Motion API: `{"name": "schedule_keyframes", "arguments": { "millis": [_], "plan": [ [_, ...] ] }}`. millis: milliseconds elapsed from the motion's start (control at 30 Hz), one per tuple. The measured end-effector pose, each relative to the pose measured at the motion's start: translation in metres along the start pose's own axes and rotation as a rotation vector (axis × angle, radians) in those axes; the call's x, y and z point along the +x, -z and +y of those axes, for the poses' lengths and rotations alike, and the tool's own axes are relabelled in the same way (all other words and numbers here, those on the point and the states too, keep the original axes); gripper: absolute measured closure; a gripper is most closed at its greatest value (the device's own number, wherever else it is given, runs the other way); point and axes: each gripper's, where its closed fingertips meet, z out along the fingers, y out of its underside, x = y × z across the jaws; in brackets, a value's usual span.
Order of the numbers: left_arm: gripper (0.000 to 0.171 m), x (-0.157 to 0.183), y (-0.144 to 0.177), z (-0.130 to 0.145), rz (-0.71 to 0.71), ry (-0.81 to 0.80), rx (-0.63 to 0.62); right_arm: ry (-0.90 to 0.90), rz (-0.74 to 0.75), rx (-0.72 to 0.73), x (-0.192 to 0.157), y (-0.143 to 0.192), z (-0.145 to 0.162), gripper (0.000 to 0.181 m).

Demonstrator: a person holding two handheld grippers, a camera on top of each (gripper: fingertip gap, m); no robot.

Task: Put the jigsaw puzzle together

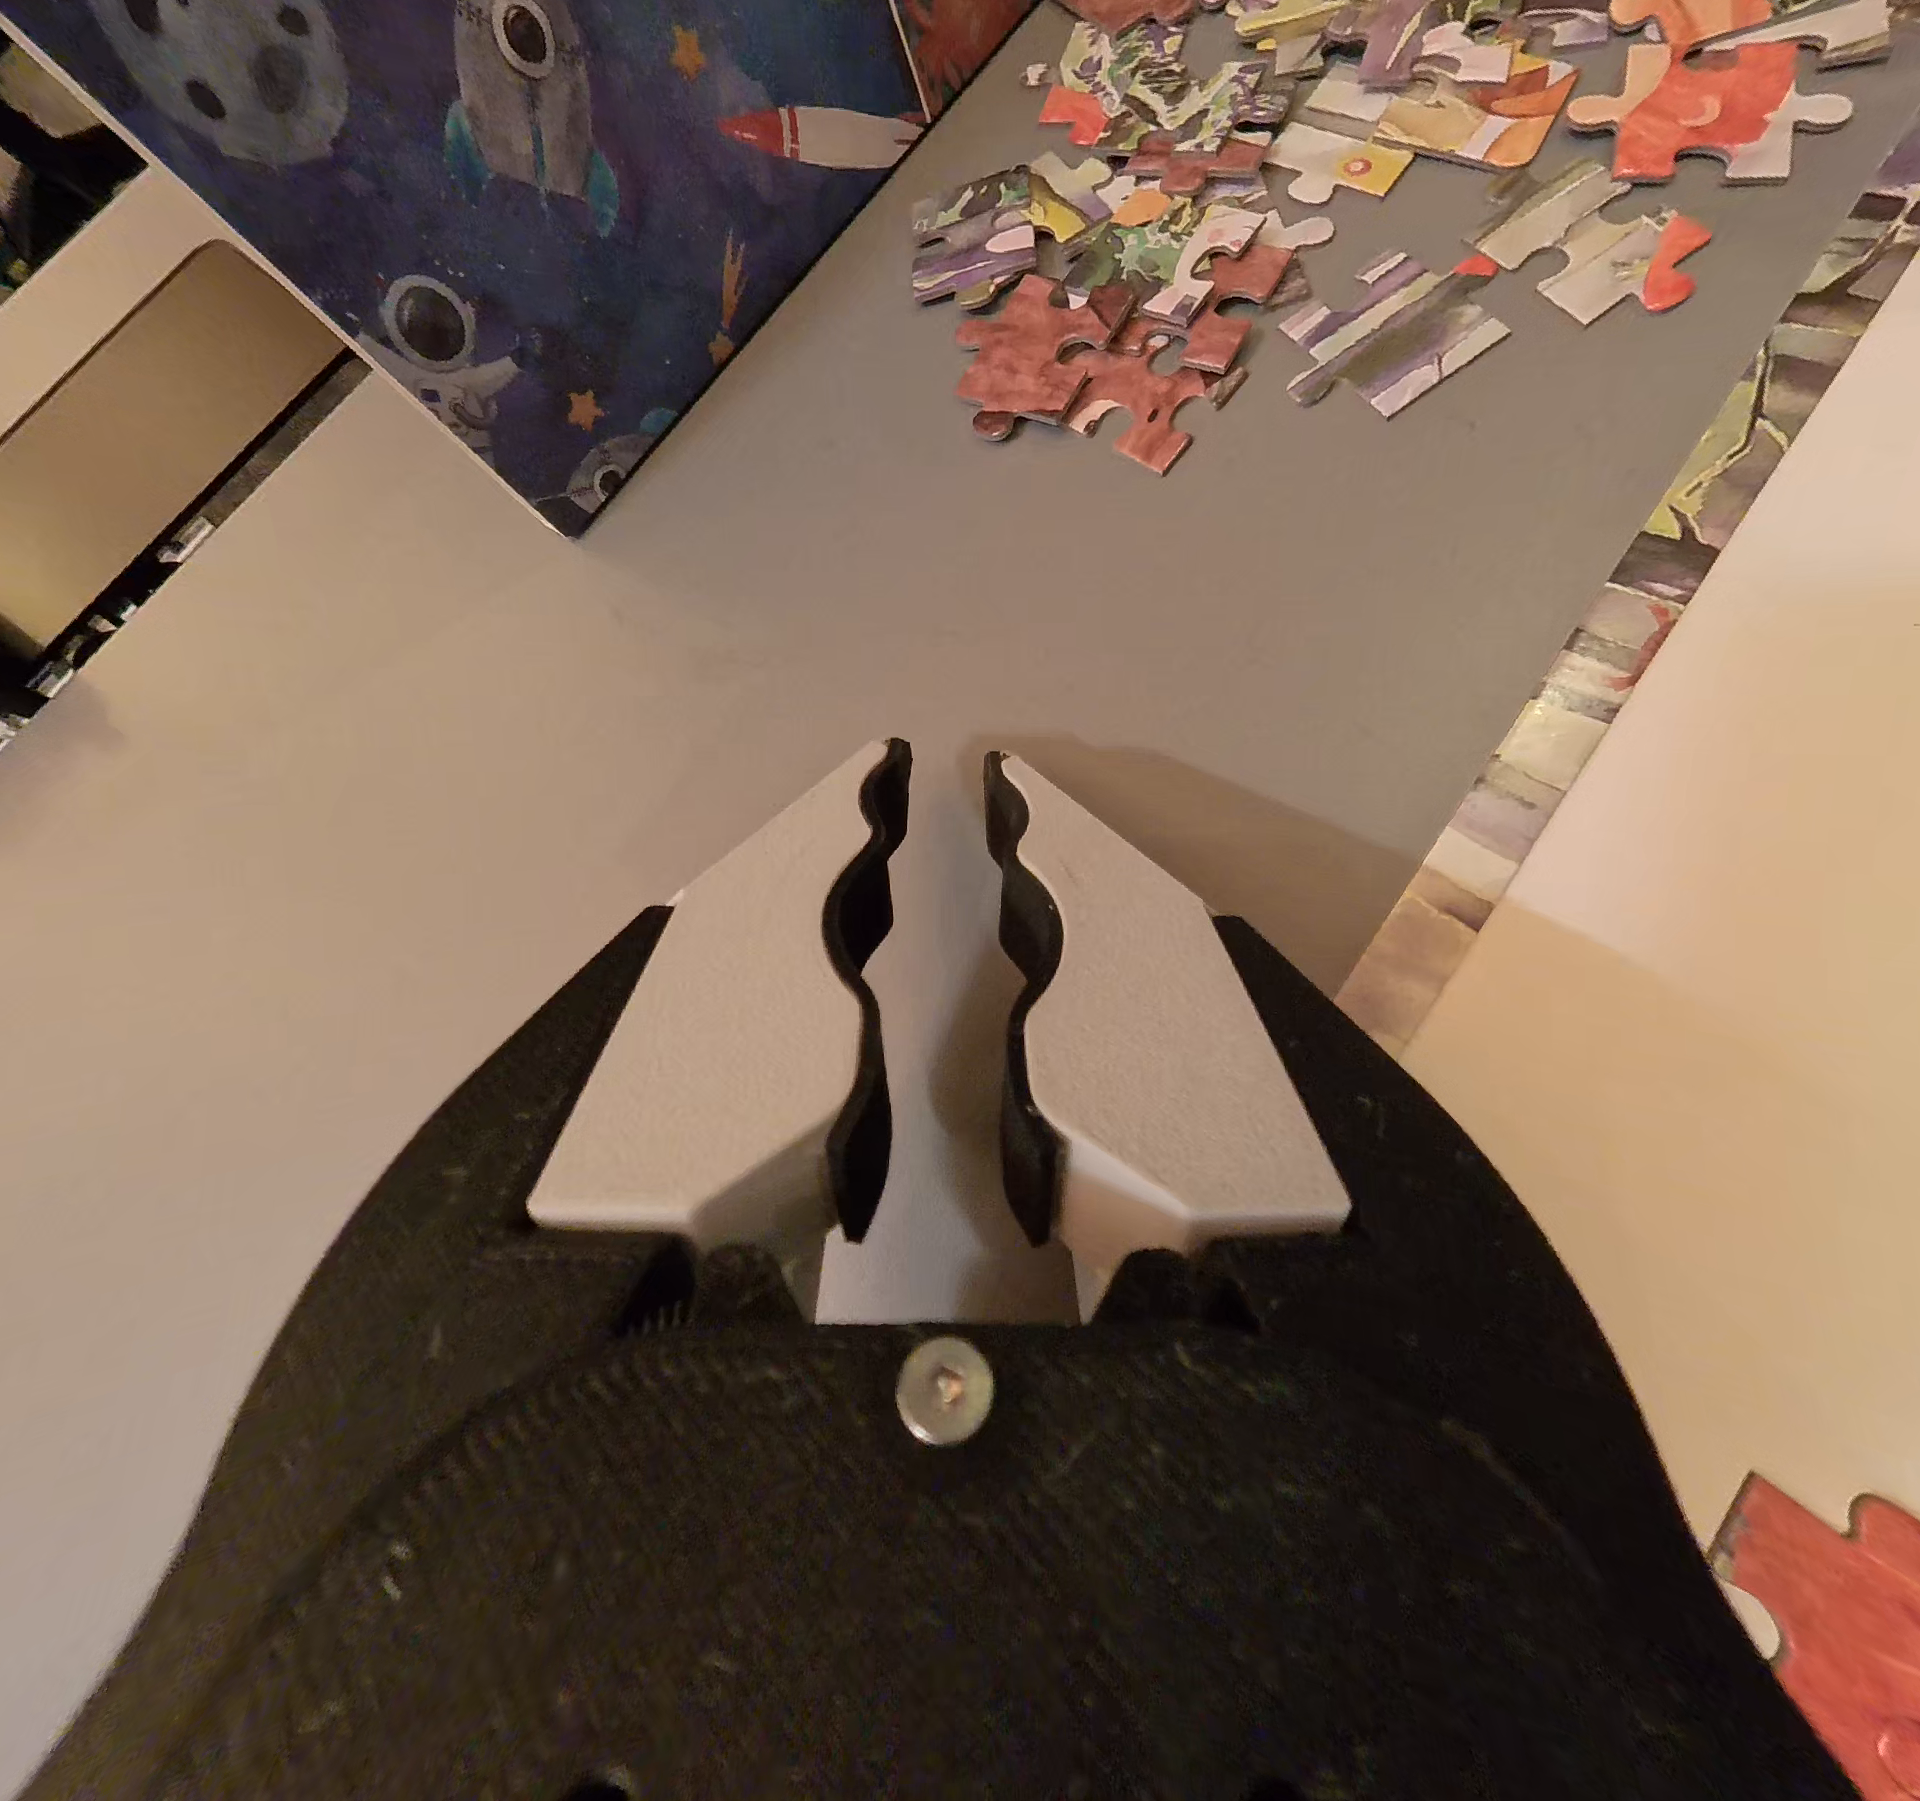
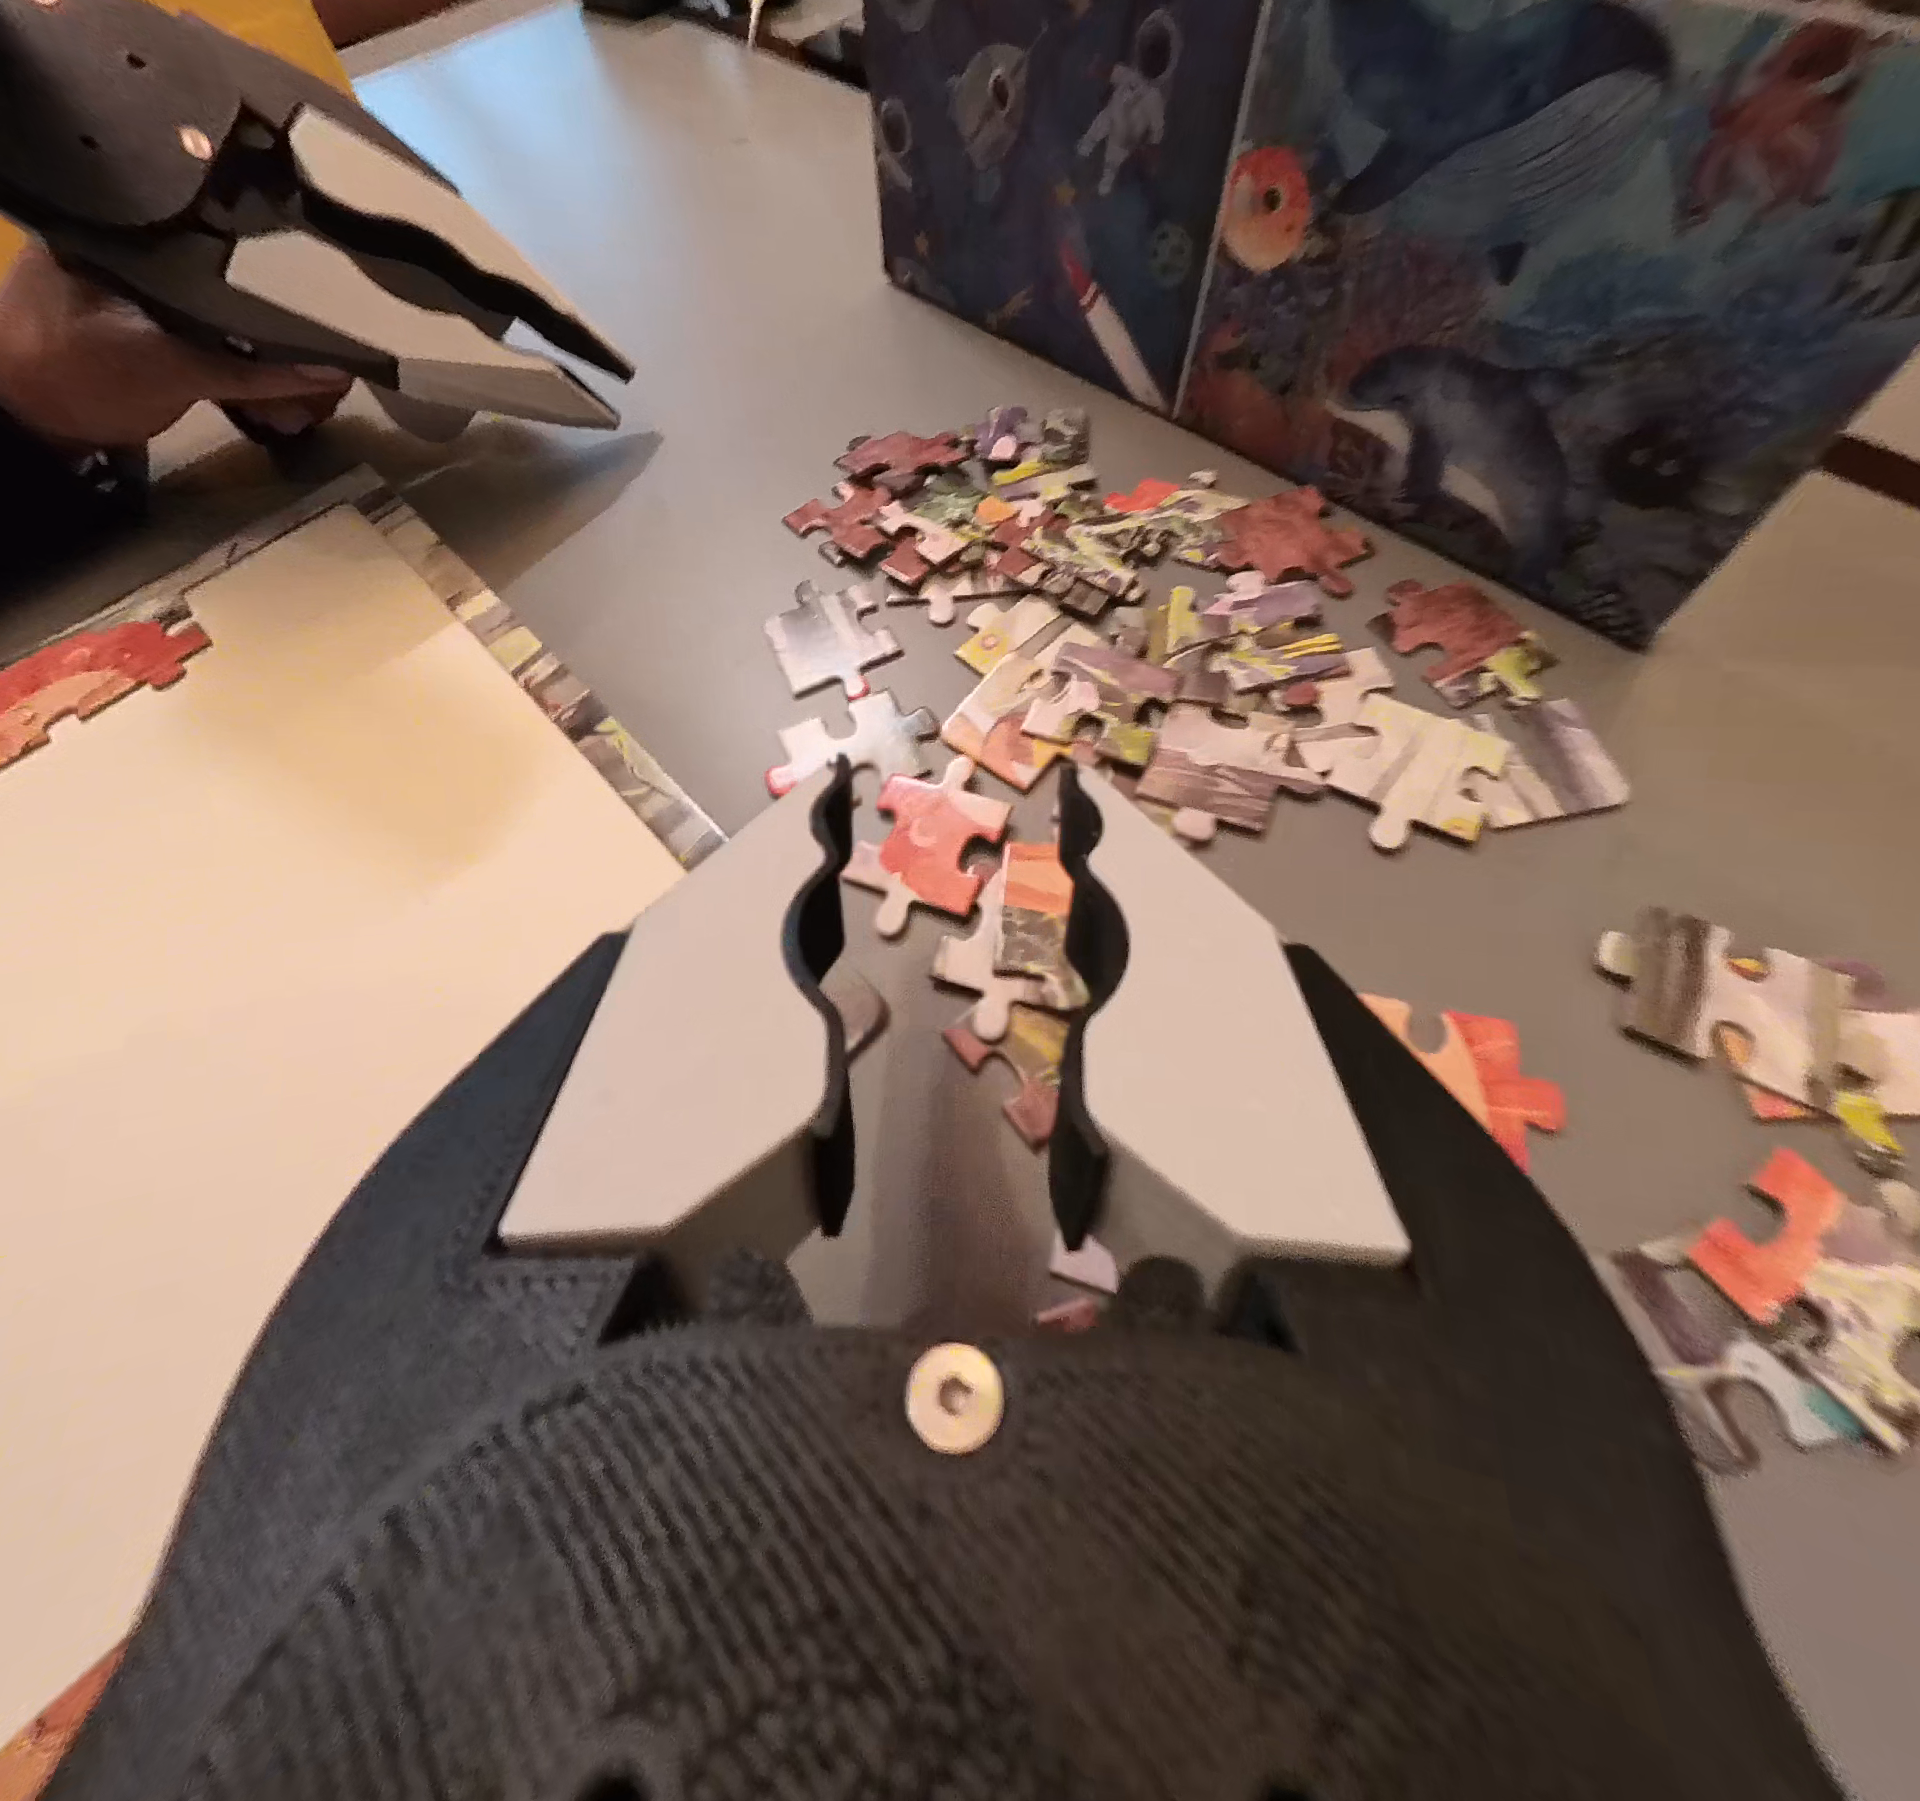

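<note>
Loose jigsaw pieces [image 1: 1299, 162] lie in a heap on the grey table, also in the right wrist view [image 2: 1174, 650]. The cream puzzle board [image 2: 312, 816] with a printed border lies to the left; it also shows in the left wrist view [image 1: 1683, 920]. Joined red pieces [image 2: 94, 671] sit at its far left edge. My right gripper [image 2: 956, 772] is open and empty, low over a red piece [image 2: 935, 852] at the heap's near edge. My left gripper [image 1: 945, 754] is empty, its jaws only a little apart, above bare table beside the board; it also shows in the right wrist view [image 2: 618, 395].
A large picture box [image 2: 1455, 245] with space and sea scenes stands behind the heap, also in the left wrist view [image 1: 468, 141]. More loose pieces [image 2: 1766, 1180] lie at the right. A red joined piece [image 1: 1829, 1647] sits on the board's near corner. Left tips to right tips: about 25 centimeters. The left gripper is farther from the red piece [image 2: 935, 852], some 20 centimeters, than the right, some 5 centimeters. It turns up in the left wrist view [image 1: 1718, 93] as well.
</note>
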Motion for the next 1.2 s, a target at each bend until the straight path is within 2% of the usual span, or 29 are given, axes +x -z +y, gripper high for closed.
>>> {"name": "schedule_keyframes", "arguments": {
  "millis": [100,233,433,533,733,900,1200],
  "plan": [
    [0.159,-0.001,0.000,0.000,0.002,0.008,0.003,0.038,-0.021,-0.123,-0.007,-0.015,0.014,0.138],
    [0.159,-0.001,0.000,0.000,0.004,0.010,0.003,0.181,0.040,-0.273,-0.001,-0.029,0.026,0.139],
    [0.159,-0.001,0.000,0.000,0.004,0.006,-0.001,0.175,-0.010,-0.343,-0.008,-0.041,0.033,0.146],
    [0.159,-0.001,0.000,0.000,0.005,0.007,-0.001,0.155,-0.044,-0.346,-0.013,-0.041,0.034,0.158],
    [0.159,-0.001,0.000,0.000,0.005,0.008,-0.001,0.169,-0.023,-0.332,-0.014,-0.038,0.032,0.158],
    [0.159,-0.001,0.000,0.000,0.004,0.005,-0.002,0.116,-0.055,-0.234,-0.021,-0.032,0.013,0.159],
    [0.159,0.000,0.000,0.000,0.003,0.002,-0.004,0.047,-0.179,-0.115,-0.060,-0.030,-0.013,0.160]
  ]
}}
